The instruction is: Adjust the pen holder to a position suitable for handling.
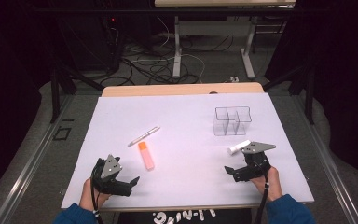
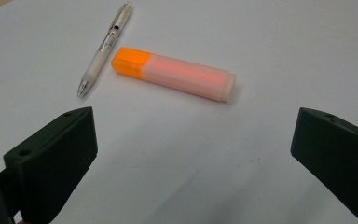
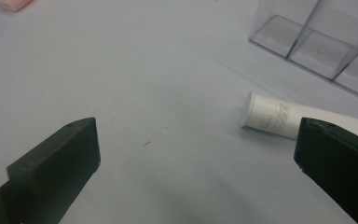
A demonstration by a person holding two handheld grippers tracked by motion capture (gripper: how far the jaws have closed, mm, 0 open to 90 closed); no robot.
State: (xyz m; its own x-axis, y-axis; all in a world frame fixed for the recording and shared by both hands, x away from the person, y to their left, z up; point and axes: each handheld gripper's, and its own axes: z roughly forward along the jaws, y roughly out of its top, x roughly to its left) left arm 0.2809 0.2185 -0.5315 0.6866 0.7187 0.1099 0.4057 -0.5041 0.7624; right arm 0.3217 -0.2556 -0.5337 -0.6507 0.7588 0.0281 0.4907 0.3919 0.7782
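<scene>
Left gripper (image 2: 193,154) jaws wide apart, empty – orange highlighter (image 2: 173,73) just ahead on table, pen (image 2: 105,46) beside its cap end. Right gripper (image 3: 196,158) jaws also apart, white tube (image 3: 270,115) near right jaw. Advice: straddle highlighter across short width, clear of pen. Tube's far end hidden behind jaw; label unreadable.
</scene>
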